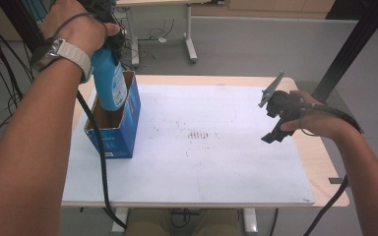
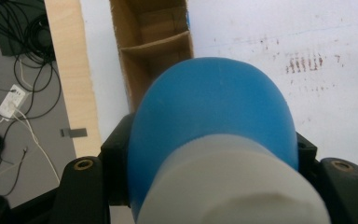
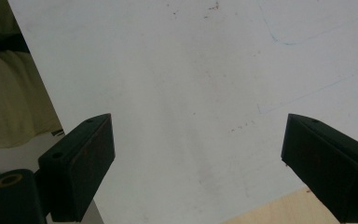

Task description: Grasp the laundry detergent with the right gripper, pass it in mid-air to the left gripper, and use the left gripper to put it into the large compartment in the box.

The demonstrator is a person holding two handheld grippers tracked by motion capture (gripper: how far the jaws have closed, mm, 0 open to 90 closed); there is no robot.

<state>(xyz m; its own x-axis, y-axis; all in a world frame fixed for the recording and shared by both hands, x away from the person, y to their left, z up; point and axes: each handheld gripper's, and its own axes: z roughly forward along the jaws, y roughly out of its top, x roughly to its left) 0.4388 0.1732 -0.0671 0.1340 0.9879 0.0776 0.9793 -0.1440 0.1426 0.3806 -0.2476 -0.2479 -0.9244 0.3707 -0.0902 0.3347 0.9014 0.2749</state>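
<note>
Your blue bottle (image 1: 109, 81) has a white cap end and a pale label; it hangs upright over the open blue carton (image 1: 123, 129) at the table's (image 1: 320, 162) 9 o'clock side. Your left gripper (image 2: 214, 186) clamps it firmly. Your right gripper (image 3: 198, 163), at 3 o'clock, stands wide open, empty.

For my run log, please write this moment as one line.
left gripper: shut on blue bottle | bottle: above open blue box | right gripper: open, nothing between its jaws
</note>
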